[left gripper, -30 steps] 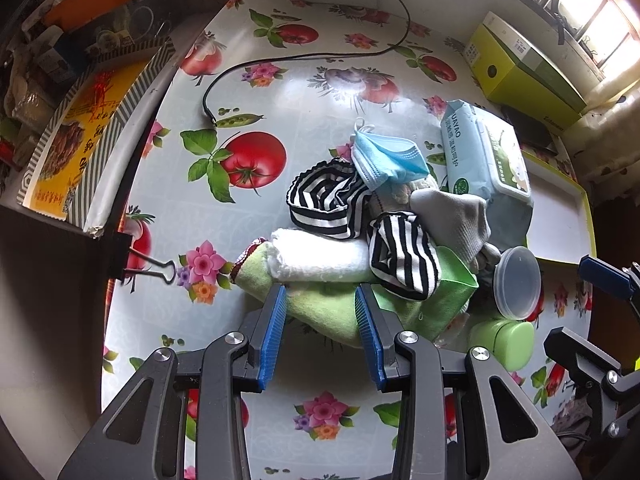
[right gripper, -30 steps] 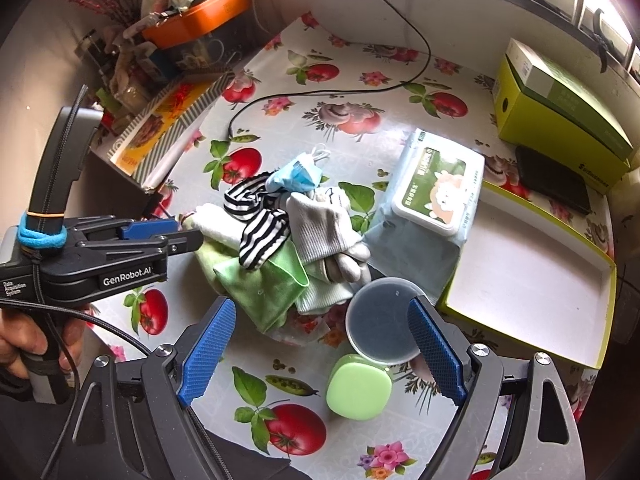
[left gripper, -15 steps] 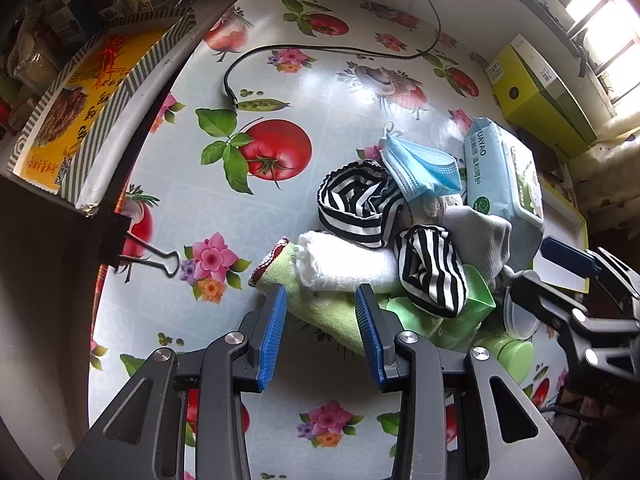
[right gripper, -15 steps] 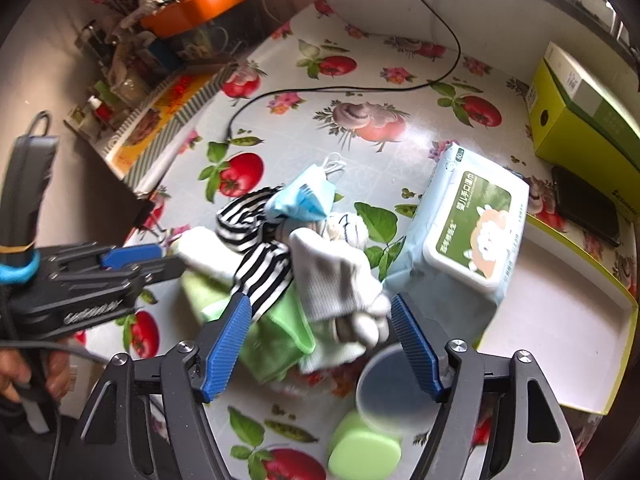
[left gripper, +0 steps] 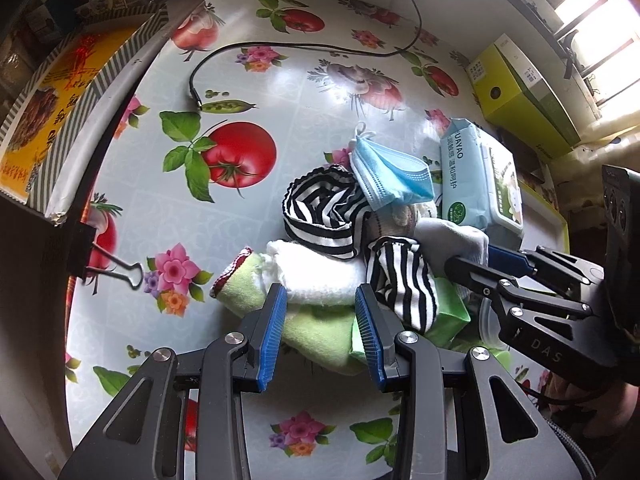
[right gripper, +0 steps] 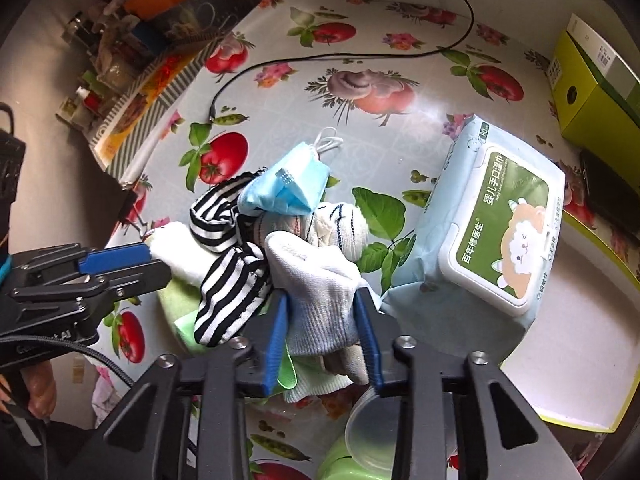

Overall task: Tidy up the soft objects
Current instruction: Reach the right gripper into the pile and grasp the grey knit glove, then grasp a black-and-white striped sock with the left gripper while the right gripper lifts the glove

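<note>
A pile of soft things lies mid-table. It holds a green cloth (left gripper: 320,332), a white towel (left gripper: 316,272), a striped sock (right gripper: 228,296), a striped band (left gripper: 324,212), a blue face mask (right gripper: 288,188) and a grey sock (right gripper: 316,280). My right gripper (right gripper: 320,304) points down into the pile. Its jaws are closing, and both blue pads touch the grey sock between them. My left gripper (left gripper: 320,296) hangs open just above the towel and green cloth, and nothing is pinched in it. Each gripper shows in the other's view, the right gripper (left gripper: 476,260) and the left gripper (right gripper: 158,262).
A wet-wipes pack (right gripper: 496,236) leans on a white tray with a yellow rim (right gripper: 560,360) at the right. A clear lid (right gripper: 368,432) and a green container (right gripper: 340,464) sit below the pile. A black cable (right gripper: 320,60) crosses the far table. A binder clip (left gripper: 116,272) marks the left edge.
My right gripper has come down and forward from over the clear lid onto the pile, and its jaws have narrowed around the grey sock. The left gripper has barely shifted and stays open.
</note>
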A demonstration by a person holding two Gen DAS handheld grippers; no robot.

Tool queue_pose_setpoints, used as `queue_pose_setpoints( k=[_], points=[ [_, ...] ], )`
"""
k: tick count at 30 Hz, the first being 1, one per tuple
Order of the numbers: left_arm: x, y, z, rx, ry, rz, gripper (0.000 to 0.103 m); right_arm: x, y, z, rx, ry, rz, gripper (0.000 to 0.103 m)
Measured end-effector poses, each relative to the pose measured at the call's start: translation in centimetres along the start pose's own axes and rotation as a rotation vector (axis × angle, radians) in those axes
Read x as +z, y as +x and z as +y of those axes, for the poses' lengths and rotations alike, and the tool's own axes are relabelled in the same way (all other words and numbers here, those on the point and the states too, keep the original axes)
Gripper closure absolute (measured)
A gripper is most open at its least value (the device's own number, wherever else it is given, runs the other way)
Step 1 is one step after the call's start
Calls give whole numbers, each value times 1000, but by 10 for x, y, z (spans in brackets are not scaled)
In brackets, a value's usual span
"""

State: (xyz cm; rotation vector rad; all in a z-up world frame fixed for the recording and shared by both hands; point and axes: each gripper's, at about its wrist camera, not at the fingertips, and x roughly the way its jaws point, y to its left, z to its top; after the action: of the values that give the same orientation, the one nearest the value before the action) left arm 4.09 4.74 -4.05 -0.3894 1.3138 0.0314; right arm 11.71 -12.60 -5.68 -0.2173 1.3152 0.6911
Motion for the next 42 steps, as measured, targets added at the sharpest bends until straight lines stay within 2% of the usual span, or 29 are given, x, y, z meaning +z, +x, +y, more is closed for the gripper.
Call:
queue_pose_setpoints(
  k=[4, 16, 20, 23, 28, 29, 30, 33, 38, 42],
  points=[
    [4, -1, -7, -25, 14, -4, 66, -2, -14, -2, 10, 15, -32, 78],
    [10, -13, -35, -81, 80, -42, 62, -13, -68, -11, -6, 70, -137, 79],
    [12, 1, -46, -108, 111, -4, 61, -18, -76, -15, -16, 82, -150, 79],
    [14, 21, -52, -90, 127, 38, 61, -21, -79, -17, -24, 91, -153, 79],
    [12, 37, -59, -83, 151, 56, 62, -26, -85, -19, -34, 96, -161, 79],
    [12, 38, -60, -82, 150, 54, 66, -26, -86, -20, -35, 98, -164, 79],
    [12, 38, -61, -79, 155, 50, 79, -27, -86, -20, -35, 98, -165, 79],
    [11, 37, -63, -58, 165, 42, 92, -27, -88, -21, -34, 100, -168, 79],
    [10, 25, -63, -22, 176, 3, 98, -28, -92, -21, -32, 98, -177, 79],
    [12, 8, -66, 20, 193, -48, 98, -29, -97, -20, -32, 95, -193, 79]
  ],
)
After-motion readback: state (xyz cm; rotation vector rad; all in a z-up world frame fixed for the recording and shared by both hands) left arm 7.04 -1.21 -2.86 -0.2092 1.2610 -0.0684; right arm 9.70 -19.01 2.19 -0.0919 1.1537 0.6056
